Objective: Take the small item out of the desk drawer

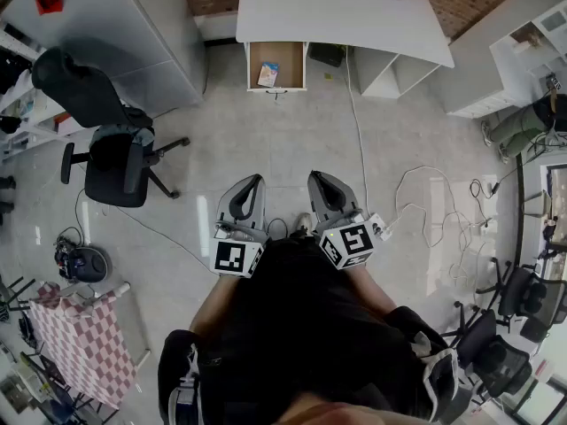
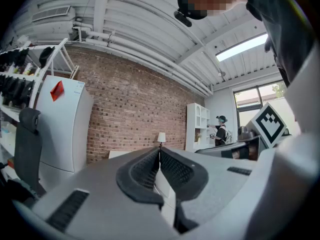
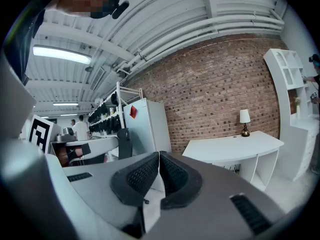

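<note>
The white desk [image 1: 337, 7] stands far ahead against the brick wall. Its wooden drawer [image 1: 276, 64] is pulled open. A small blue and white item [image 1: 268, 74] lies inside the drawer. Both grippers are held close to my body, well short of the desk. My left gripper [image 1: 256, 181] is shut with nothing in it, its tips meeting in the left gripper view [image 2: 159, 152]. My right gripper [image 1: 316, 177] is also shut and empty, its pads touching in the right gripper view [image 3: 159, 155]. The desk [image 3: 235, 145] carries a small lamp [image 3: 244, 118].
A black office chair [image 1: 120, 153] stands on the left, beside a tall white cabinet [image 1: 133, 25]. White cables [image 1: 416, 193] trail over the tiled floor on the right. White shelving [image 1: 523, 51] lines the right wall, and a checkered cloth [image 1: 84, 343] is at lower left.
</note>
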{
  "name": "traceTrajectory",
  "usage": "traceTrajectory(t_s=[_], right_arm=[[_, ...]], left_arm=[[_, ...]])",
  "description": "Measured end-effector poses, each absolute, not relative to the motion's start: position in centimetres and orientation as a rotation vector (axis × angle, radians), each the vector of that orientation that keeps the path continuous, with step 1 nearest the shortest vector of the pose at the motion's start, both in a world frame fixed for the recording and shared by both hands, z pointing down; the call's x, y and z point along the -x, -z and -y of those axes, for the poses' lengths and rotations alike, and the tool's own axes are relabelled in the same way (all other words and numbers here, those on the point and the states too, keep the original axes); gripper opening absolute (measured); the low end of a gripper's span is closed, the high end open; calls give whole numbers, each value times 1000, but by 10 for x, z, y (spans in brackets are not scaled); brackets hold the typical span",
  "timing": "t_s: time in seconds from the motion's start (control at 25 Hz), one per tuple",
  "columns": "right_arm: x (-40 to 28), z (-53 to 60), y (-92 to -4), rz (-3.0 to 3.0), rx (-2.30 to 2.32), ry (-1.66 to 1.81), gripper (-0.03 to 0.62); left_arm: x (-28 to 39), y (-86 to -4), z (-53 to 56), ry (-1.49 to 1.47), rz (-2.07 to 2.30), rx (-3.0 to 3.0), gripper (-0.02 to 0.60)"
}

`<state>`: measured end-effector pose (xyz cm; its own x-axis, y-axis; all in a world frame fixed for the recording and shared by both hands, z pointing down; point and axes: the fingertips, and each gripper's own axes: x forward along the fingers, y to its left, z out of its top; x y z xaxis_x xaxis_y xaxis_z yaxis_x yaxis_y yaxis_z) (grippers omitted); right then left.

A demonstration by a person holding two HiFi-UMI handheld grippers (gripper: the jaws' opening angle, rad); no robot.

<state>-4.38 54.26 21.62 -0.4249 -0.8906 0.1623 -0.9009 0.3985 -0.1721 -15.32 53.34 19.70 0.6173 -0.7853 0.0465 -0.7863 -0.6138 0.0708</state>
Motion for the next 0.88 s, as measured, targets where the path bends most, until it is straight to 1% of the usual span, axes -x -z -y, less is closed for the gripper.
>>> traceTrajectory(t_s=[0.56,0.88], right_arm=[[20,-550,-212,2625,-1676,-377,29],[-16,-554,-220,2647,-1616,-374,29]], left_arm=[[143,-202,-529,-24,1388,-2709,11],[110,-204,-535,-33,1452,-2681,11]])
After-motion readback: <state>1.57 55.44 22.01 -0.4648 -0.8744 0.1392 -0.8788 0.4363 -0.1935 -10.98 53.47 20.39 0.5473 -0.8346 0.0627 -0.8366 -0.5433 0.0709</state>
